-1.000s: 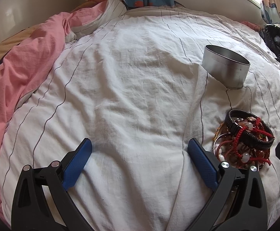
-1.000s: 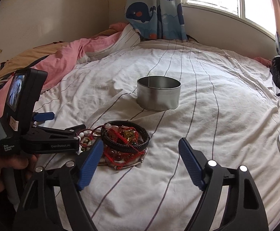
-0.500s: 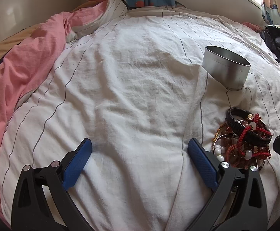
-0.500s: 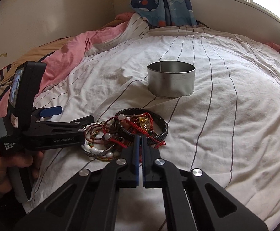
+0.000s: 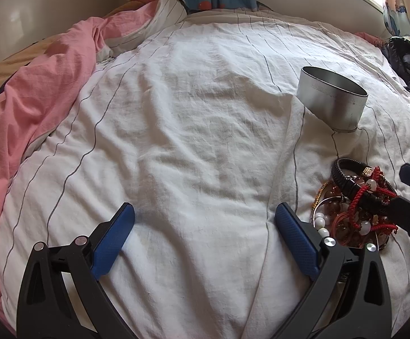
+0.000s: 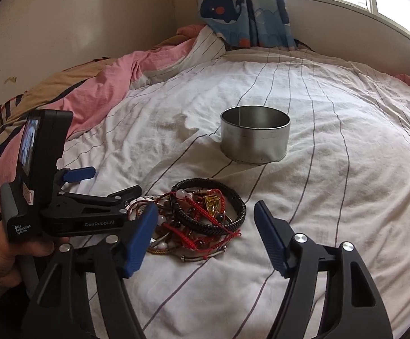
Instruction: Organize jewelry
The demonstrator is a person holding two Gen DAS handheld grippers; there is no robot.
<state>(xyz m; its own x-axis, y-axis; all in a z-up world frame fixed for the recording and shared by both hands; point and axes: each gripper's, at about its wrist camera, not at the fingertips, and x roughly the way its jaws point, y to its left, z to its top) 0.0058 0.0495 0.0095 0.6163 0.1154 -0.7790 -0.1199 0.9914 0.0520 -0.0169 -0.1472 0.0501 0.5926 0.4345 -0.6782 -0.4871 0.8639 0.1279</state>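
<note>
Blue-padded right tool [image 6: 205, 236] just reopened wide, holding nothing, over one tangled bracelet heap [image 6: 199, 220], perhaps six pieces; one round silver tin [image 6: 255, 135]; left tool [image 5: 205, 240] unchanged, wide, holding nothing.

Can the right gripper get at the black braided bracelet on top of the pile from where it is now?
Probably yes. The right gripper, its jaws just reopened and empty, sits right before the jewelry pile; the black braided bracelet lies on top, uncovered. Red cords tangled over it may drag along.
</note>
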